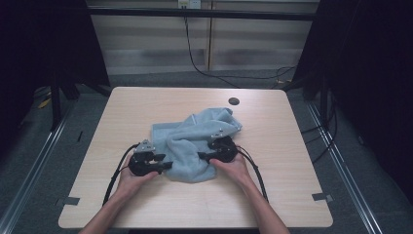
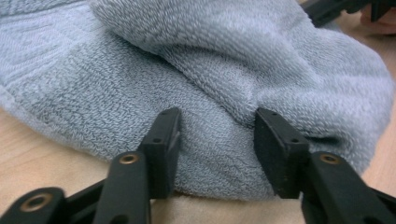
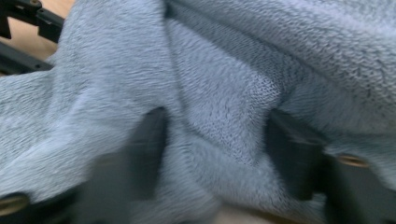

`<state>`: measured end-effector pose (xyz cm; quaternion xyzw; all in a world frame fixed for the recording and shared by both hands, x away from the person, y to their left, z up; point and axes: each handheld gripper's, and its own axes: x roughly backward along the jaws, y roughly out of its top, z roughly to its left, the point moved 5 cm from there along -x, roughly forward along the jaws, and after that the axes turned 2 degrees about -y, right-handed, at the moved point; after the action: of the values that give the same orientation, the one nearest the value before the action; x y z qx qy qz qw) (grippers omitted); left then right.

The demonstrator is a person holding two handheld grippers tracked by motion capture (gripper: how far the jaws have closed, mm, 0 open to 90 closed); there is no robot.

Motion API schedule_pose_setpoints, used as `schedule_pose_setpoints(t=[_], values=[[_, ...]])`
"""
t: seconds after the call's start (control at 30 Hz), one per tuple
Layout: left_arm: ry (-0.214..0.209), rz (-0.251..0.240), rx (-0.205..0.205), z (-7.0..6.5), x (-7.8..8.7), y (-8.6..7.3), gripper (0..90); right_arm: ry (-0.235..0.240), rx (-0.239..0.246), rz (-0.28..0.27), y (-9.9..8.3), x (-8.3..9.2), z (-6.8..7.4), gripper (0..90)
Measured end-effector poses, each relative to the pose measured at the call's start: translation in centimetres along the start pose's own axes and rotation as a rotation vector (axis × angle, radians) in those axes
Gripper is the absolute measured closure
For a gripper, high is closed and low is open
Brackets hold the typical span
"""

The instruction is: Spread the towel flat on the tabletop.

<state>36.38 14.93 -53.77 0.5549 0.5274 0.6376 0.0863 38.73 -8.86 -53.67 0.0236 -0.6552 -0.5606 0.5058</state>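
A light blue towel (image 1: 195, 141) lies crumpled on the middle of the wooden table (image 1: 272, 195). My left gripper (image 1: 168, 165) lies low at the towel's near left edge, pointing right. In the left gripper view, my left gripper (image 2: 217, 140) stands part-way wide around a soft bulge of the towel (image 2: 215, 84), its tips against the cloth. My right gripper (image 1: 202, 156) is at the towel's near right side, pointing left. In the blurred right gripper view, my right gripper (image 3: 215, 144) is sunk into the towel (image 3: 224, 93), with a fold between the spread jaws.
A small black round disc (image 1: 234, 101) sits near the table's far edge. Tape marks (image 1: 322, 197) lie by the near corners. Cables (image 1: 204, 68) run over the floor behind the table, and dark curtains stand on both sides.
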Motion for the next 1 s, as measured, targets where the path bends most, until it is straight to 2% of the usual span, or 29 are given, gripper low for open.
schedule_pose_setpoints(t=[0.03,0.07,0.1,0.13,0.17,0.23,0.27,0.43,0.47,0.5,0.53,0.57,0.6,0.67,0.7,0.73,0.77,0.8,0.83,0.9,0.93,1.0], values=[[-0.009,0.000,0.003,-0.1,0.1,0.0,55.5,0.009,0.001,-0.006,-0.2,0.2,0.3,67.6],[-0.020,0.003,0.005,-0.2,0.2,-0.1,57.1,0.006,0.004,-0.014,-0.3,0.4,0.7,71.7],[-0.020,0.003,0.005,-0.2,0.2,-0.1,59.3,0.006,0.004,-0.014,-0.3,0.4,0.7,71.7],[-0.027,0.003,-0.002,-0.4,0.3,-0.3,61.3,0.020,0.011,-0.010,-0.7,0.9,1.1,75.5],[-0.053,0.006,0.001,-0.8,0.5,-0.5,62.7,0.025,0.016,-0.009,-1.0,1.1,1.2,76.0],[-0.055,0.005,0.005,-1.0,0.6,-0.7,64.9,0.033,0.013,-0.007,-1.2,1.3,1.3,76.4],[-0.081,0.008,0.009,-1.7,0.7,-0.9,66.8,0.041,0.010,0.004,-1.6,1.9,1.6,76.6],[-0.148,0.038,-0.012,-4.2,1.8,-2.1,69.3,0.059,0.029,0.028,-3.1,3.8,3.0,76.0],[-0.153,0.040,-0.013,-4.8,2.1,-2.4,69.3,0.061,0.032,0.029,-3.6,4.3,3.3,74.9],[-0.175,0.040,-0.007,-5.4,2.4,-2.8,69.2,0.072,0.032,0.034,-4.0,4.8,3.8,73.7],[-0.190,0.044,-0.024,-6.0,2.8,-3.2,69.2,0.085,0.051,0.041,-4.5,5.5,4.3,72.2],[-0.190,0.044,-0.024,-6.0,2.8,-3.2,68.9,0.085,0.051,0.041,-4.5,5.5,4.3,72.2],[-0.209,0.057,-0.011,-7.0,3.3,-3.7,68.1,0.111,0.033,0.041,-5.5,6.6,5.2,69.0],[-0.217,0.058,-0.027,-7.6,3.6,-3.7,65.2,0.130,0.022,0.042,-6.2,7.5,5.7,62.2],[-0.217,0.058,-0.027,-7.6,3.6,-3.7,62.9,0.130,0.022,0.042,-6.2,7.5,5.7,62.2],[-0.203,0.011,-0.026,-7.5,3.9,-3.0,60.9,0.130,0.025,0.043,-5.9,8.4,5.6,54.6],[-0.203,0.011,-0.026,-7.5,3.9,-3.0,58.9,0.130,0.025,0.043,-5.9,8.4,5.6,54.6],[-0.184,-0.024,0.008,-6.5,4.0,-1.9,58.2,0.110,-0.009,-0.003,-5.1,9.4,5.0,42.3],[-0.184,-0.024,0.008,-6.5,4.0,-1.9,58.1,0.103,-0.021,-0.020,-4.7,9.9,4.7,40.5],[-0.153,-0.054,0.028,-5.3,3.9,-0.8,57.6,0.080,-0.028,-0.049,-4.0,10.6,4.1,39.9],[-0.125,-0.065,0.043,-4.0,3.5,0.0,57.6,0.071,-0.030,-0.060,-3.6,10.8,3.7,38.4],[-0.097,-0.054,0.060,-2.7,2.5,0.6,57.7,0.049,-0.039,-0.082,-2.8,10.8,3.1,36.8]])
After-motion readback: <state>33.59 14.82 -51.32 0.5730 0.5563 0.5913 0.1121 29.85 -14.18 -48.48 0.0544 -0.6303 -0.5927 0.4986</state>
